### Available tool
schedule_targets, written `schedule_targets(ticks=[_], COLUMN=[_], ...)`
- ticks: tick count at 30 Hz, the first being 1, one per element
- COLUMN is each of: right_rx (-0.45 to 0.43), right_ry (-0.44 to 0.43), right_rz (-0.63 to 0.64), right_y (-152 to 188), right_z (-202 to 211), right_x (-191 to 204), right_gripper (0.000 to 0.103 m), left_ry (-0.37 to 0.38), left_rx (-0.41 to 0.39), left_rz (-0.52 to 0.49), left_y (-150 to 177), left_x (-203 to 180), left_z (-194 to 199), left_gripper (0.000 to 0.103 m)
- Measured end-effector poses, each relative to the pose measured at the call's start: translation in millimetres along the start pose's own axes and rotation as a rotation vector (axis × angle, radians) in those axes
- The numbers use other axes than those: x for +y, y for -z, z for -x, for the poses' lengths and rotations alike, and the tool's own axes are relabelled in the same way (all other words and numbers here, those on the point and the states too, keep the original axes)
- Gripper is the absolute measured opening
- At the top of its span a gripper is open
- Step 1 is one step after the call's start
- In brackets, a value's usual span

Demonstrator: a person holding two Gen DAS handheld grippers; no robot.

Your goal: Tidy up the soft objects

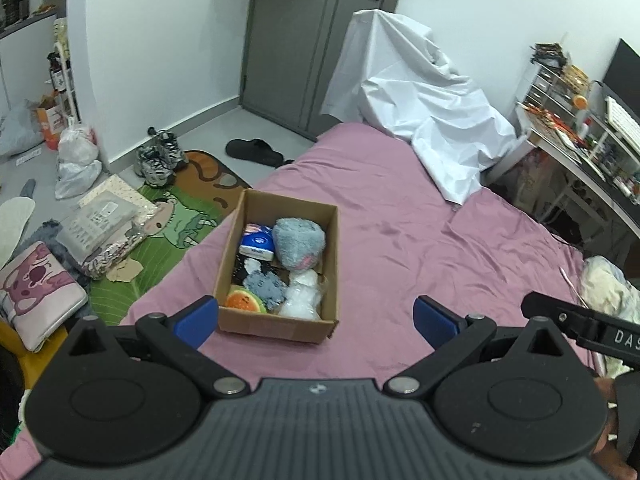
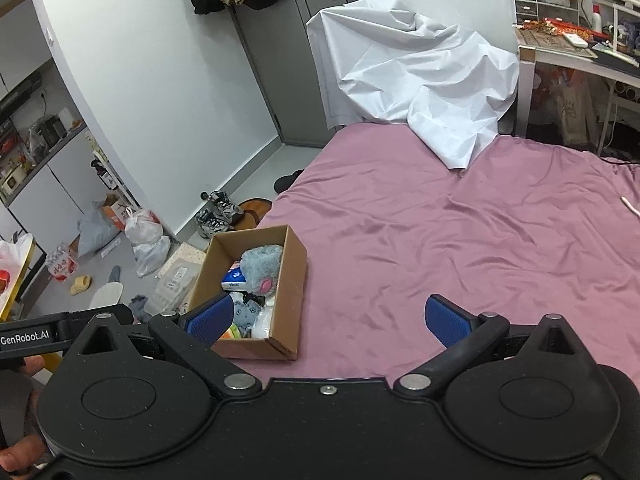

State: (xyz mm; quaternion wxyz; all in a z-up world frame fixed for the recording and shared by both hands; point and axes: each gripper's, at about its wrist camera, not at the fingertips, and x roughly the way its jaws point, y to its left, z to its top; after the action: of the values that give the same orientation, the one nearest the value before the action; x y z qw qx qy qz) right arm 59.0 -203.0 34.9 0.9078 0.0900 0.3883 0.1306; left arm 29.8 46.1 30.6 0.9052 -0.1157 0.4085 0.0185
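Both claws spread wide, empty. Left claw (image 1: 316,320) faces cardboard box (image 1: 280,322) centre frame on pink bed (image 1: 400,220), soft toys inside, long axis running away. Right claw (image 2: 328,320) sees it lower left; left hand nearer.

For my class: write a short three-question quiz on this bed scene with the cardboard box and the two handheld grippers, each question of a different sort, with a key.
1. True or false: the left gripper is shut on a soft item.
2. Multiple choice: the cardboard box sits on A) the floor mat, B) the pink bedsheet, C) the desk.
3. Short answer: which soft item fills the box's far corner, beside the blue tissue pack?

Key
1. False: both it and the right gripper are open and hold nothing.
2. B.
3. The fluffy grey plush toy.
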Motion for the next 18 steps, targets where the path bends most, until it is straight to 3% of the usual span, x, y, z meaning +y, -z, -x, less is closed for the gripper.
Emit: schedule_targets(ticks=[18], right_rx=[-0.043], right_ry=[-0.033], right_rz=[0.040], right_y=[17.4], right_z=[50.4], right_x=[1.2], right_gripper=[0.103], left_ry=[0.000], left_rx=[-0.030], left_rz=[-0.088], left_y=[17.8], left_x=[-13.3], left_z=[43.6], left_gripper=[0.103])
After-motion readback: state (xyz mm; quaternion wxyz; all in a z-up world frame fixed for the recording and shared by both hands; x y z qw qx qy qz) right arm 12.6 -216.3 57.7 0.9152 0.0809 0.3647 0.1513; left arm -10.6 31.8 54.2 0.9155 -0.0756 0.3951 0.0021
